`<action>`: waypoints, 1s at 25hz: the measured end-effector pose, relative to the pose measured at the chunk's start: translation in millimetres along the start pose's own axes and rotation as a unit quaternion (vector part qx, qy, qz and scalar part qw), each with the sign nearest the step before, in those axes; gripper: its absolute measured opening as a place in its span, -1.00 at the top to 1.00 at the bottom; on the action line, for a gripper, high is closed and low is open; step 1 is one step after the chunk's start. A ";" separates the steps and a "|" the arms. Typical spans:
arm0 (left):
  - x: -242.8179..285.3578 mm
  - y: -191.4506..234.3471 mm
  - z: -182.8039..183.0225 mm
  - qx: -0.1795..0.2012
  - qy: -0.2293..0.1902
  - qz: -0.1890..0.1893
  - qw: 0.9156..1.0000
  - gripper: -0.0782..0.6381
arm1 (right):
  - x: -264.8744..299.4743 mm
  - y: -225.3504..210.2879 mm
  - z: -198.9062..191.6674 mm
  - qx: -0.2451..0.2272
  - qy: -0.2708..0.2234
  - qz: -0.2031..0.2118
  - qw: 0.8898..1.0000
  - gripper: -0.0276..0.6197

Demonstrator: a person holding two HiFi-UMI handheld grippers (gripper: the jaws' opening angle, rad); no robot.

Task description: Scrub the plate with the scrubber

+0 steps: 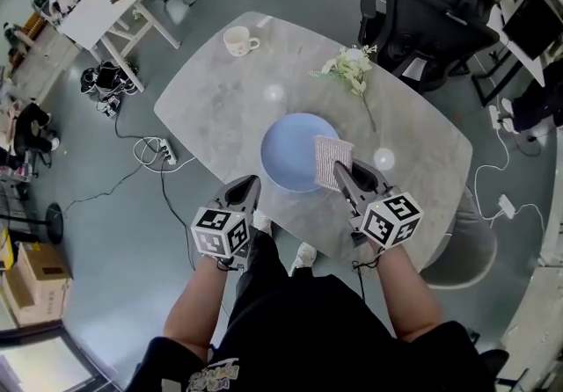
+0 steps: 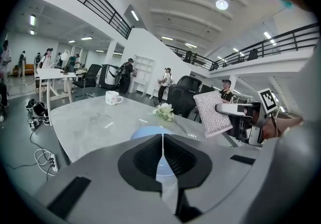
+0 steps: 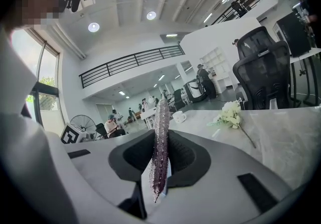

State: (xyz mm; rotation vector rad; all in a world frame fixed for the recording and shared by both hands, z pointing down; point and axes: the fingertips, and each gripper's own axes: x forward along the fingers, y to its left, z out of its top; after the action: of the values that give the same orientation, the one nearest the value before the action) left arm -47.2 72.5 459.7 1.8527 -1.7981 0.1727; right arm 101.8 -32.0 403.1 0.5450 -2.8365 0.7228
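A light blue plate (image 1: pixel 295 149) lies on the grey marble table (image 1: pixel 220 91), near its front edge. My right gripper (image 1: pixel 341 172) is shut on a flat silvery-pink scrubber (image 1: pixel 332 160), which hangs over the plate's right rim. In the right gripper view the scrubber (image 3: pixel 160 142) stands edge-on between the jaws. My left gripper (image 1: pixel 251 185) is shut with nothing in it, just off the table's front edge, left of the plate. In the left gripper view, the plate (image 2: pixel 150 131) shows just past the closed jaws, and the scrubber (image 2: pixel 213 113) is held up at the right.
A white mug (image 1: pixel 238 40) stands at the table's far left. A sprig of white flowers (image 1: pixel 349 69) lies beyond the plate. Black office chairs (image 1: pixel 422 21) stand behind the table. Cables and a power strip (image 1: pixel 163 151) lie on the floor at the left.
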 end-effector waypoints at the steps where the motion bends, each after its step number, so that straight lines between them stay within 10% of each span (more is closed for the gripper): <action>1: 4.1 2.8 -1.5 0.001 0.005 -0.001 1.000 0.73 | 2.4 -1.7 -1.2 0.002 0.001 -0.002 1.000 0.68; 25: 139.7 102.8 -39.8 0.032 0.170 -0.053 0.984 0.21 | 94.5 -51.6 -27.0 0.056 0.049 -0.093 0.993 0.68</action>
State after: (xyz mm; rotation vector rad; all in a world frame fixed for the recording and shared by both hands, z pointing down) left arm -120.7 -28.3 586.5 1.8283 -1.4730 0.4813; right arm 36.7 -89.9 471.8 0.7580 -2.6230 0.8502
